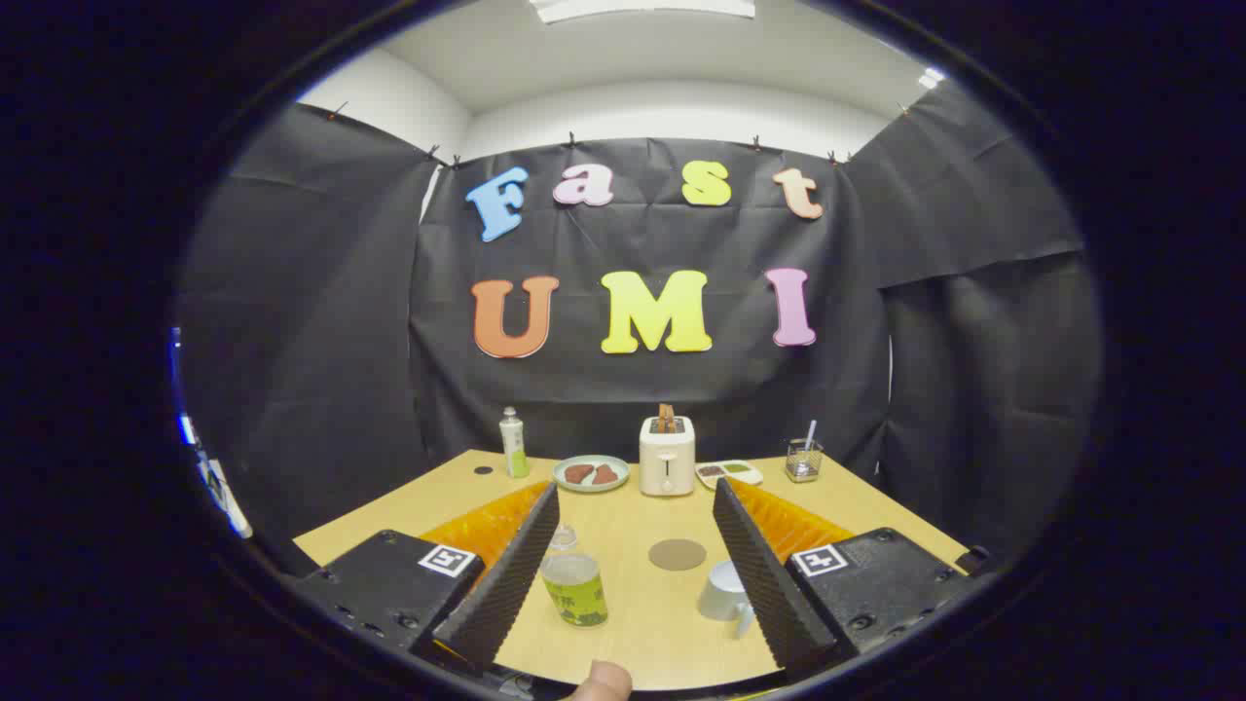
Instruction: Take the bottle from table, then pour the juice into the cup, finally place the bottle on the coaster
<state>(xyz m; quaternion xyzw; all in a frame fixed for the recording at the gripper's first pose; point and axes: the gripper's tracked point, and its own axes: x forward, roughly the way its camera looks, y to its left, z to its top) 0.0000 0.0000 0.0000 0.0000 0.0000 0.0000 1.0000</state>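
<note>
Gripper point(633, 570) fingers spread wide, gripping nothing | bottle point(573, 581) upright between them, near left finger | cup point(724, 591) beside right finger | coaster point(677, 554) just beyond, bare | toaster point(667, 456) farther back

The scene is evenly and brightly lit from a white ceiling light panel point(642, 8) at twelve o'clock. Only faint, soft shadows are cast on the pale wooden worktop point(623, 526). Straight lines are bowed by fisheye distortion towards the edges, where sharpness is slightly lost.
</note>
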